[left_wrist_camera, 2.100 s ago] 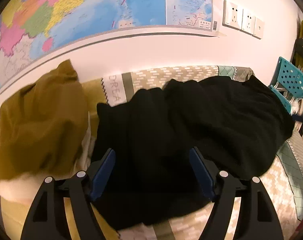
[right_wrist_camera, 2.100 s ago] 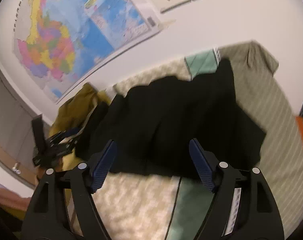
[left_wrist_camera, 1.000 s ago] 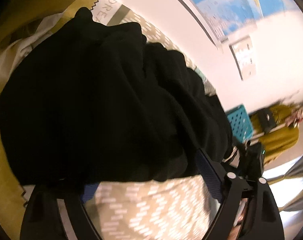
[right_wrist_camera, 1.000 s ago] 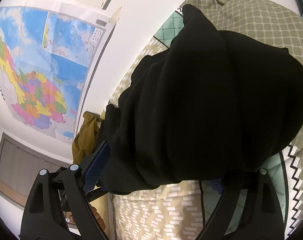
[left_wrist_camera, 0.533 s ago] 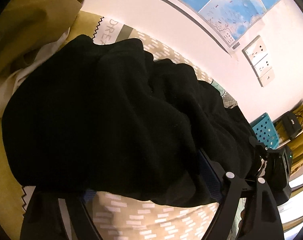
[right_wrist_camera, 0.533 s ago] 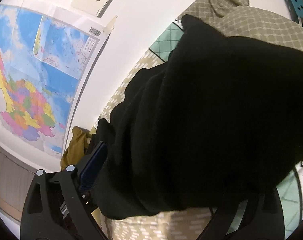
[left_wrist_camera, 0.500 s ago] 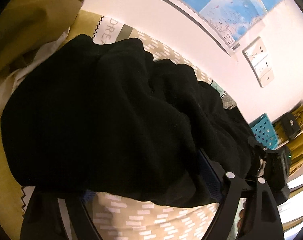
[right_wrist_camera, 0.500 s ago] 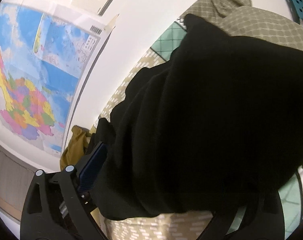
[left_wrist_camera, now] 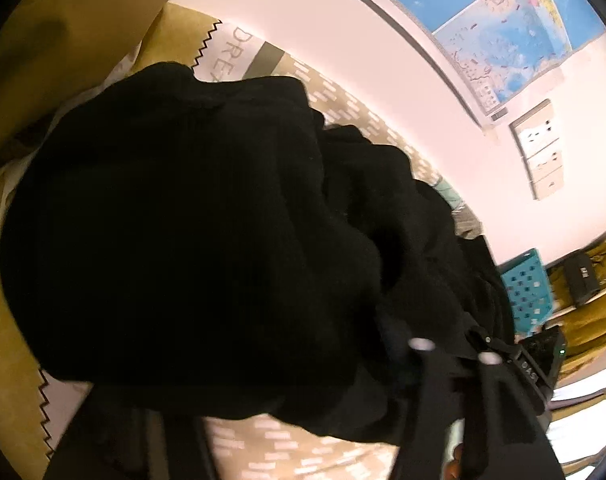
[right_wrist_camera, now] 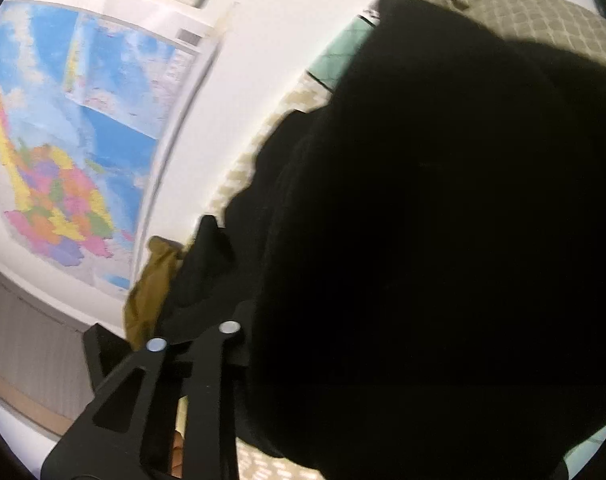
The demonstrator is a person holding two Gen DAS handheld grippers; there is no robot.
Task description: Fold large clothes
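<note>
Both tools, left tool (left_wrist_camera: 271,412) and right tool (right_wrist_camera: 343,360), have just been closing onto the black garment (left_wrist_camera: 191,232) filling centre frame; pads hidden, so a thin bite may slip.

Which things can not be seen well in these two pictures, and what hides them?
- Left gripper pads, left wrist view: covered by the black garment.
- Right gripper pads, right wrist view: the garment covers them.
- Bedspread: mostly under the garment.
- Map text, right wrist view: blurred.
</note>
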